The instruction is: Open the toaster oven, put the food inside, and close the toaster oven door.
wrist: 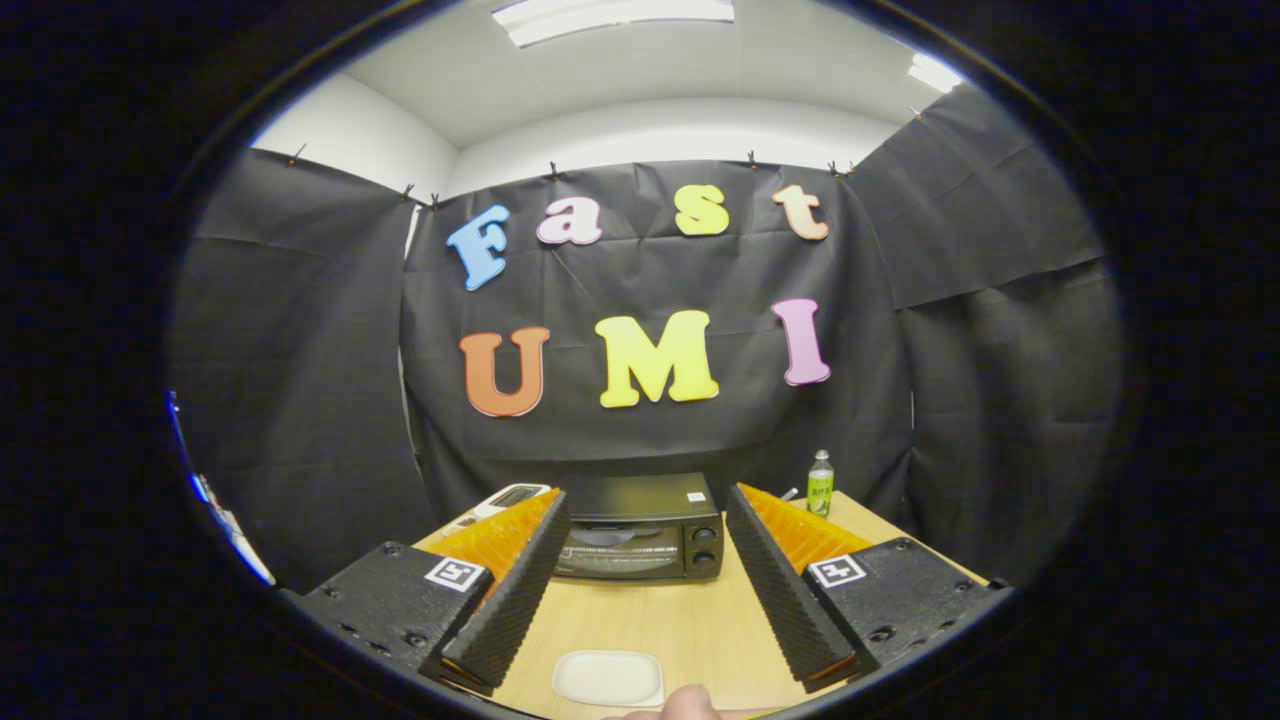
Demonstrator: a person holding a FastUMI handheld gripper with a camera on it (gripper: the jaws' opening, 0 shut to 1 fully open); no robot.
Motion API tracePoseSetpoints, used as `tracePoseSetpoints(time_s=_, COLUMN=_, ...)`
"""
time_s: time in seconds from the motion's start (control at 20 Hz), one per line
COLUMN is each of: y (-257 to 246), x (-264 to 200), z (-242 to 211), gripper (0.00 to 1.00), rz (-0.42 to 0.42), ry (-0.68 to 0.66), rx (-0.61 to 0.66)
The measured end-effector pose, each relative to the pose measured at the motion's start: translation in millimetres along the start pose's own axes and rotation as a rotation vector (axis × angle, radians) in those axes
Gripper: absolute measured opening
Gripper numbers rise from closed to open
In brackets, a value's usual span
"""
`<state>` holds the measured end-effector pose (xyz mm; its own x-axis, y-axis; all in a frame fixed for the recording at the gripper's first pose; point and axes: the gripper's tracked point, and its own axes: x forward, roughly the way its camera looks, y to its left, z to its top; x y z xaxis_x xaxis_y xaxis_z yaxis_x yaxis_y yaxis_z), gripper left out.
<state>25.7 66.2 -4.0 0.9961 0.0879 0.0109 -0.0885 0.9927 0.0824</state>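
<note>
Toaster oven (640,530): a black boxy unit with a glass door and two round knobs, at the far middle of the counter (650,620) — beyond the fingers, seen between them; door looks shut.
Food: a pale rounded-rectangle plate (608,677) lies near, between the fingers; I cannot tell whether anything is on it.
Progress: a shut door fits either food still to go in or food already inside — the glass is too dim to tell.
Gripper (650,590): jaws wide apart, holding nothing; ribbed inner faces.
Surroundings: light wood-grain counter; green-labelled bottle (820,483) past the oven; a fingertip (680,703) beside the plate.
</note>
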Motion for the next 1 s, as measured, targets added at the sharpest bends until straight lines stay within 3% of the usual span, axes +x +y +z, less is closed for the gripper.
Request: tracePoseSetpoints(time_s=1.0, y=45, x=-2, z=1, gripper=1.00, rz=0.036, ry=0.009, rx=-0.069)
